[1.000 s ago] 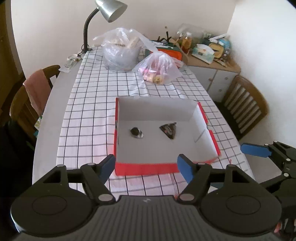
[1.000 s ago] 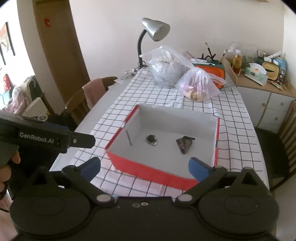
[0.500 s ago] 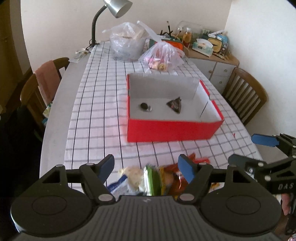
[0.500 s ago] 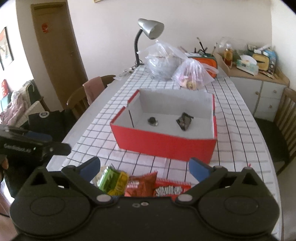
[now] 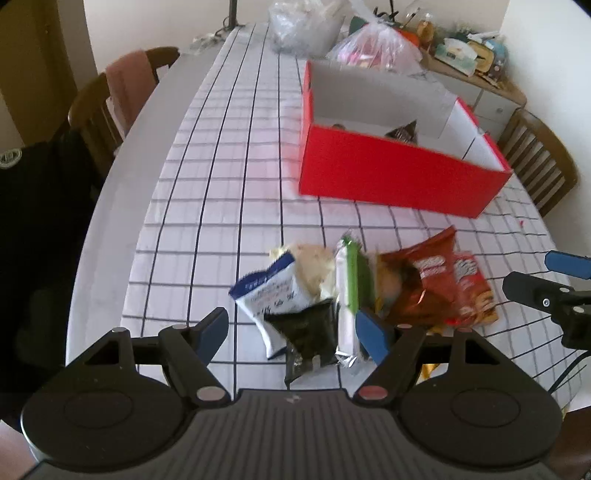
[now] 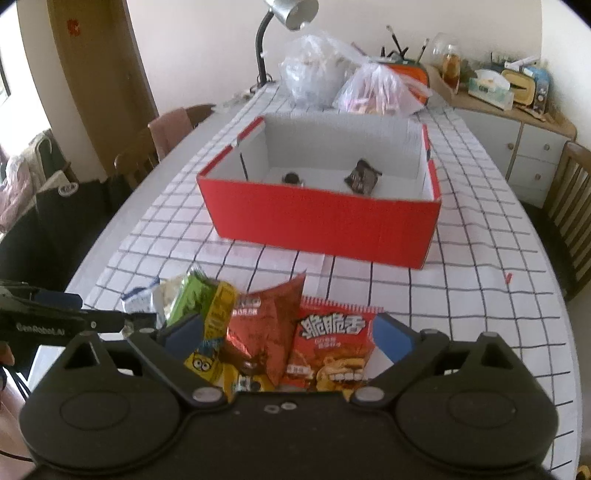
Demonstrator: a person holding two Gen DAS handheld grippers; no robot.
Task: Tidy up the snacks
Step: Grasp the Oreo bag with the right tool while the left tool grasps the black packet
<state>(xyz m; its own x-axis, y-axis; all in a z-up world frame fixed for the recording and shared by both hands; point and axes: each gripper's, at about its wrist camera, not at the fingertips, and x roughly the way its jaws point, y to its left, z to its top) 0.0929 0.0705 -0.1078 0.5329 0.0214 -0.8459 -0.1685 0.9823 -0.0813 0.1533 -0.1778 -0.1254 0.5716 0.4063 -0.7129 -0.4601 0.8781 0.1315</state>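
A pile of snack packets lies on the checked tablecloth near the table's front edge: a blue-and-white packet (image 5: 266, 291), a black packet (image 5: 310, 332), a green packet (image 5: 349, 291) and red packets (image 5: 424, 288). My left gripper (image 5: 293, 328) hovers open just above the blue-and-white and black packets. My right gripper (image 6: 288, 332) is open over the red packet (image 6: 332, 343), the dark red one (image 6: 262, 325) and a yellow packet (image 6: 214, 332). Behind the pile stands the red box (image 6: 321, 221), holding two small dark snacks (image 6: 362, 175).
Two clear plastic bags (image 6: 376, 88) and a desk lamp (image 6: 291, 11) stand at the table's far end. Wooden chairs (image 5: 543, 155) flank both sides. A cluttered sideboard (image 6: 517, 122) is at the back right. Bare tablecloth (image 5: 221, 184) stretches left of the box.
Both grippers have sunk and drawn back toward the table's near edge. The snack pile has come into view under them, and the red box now sits farther away.
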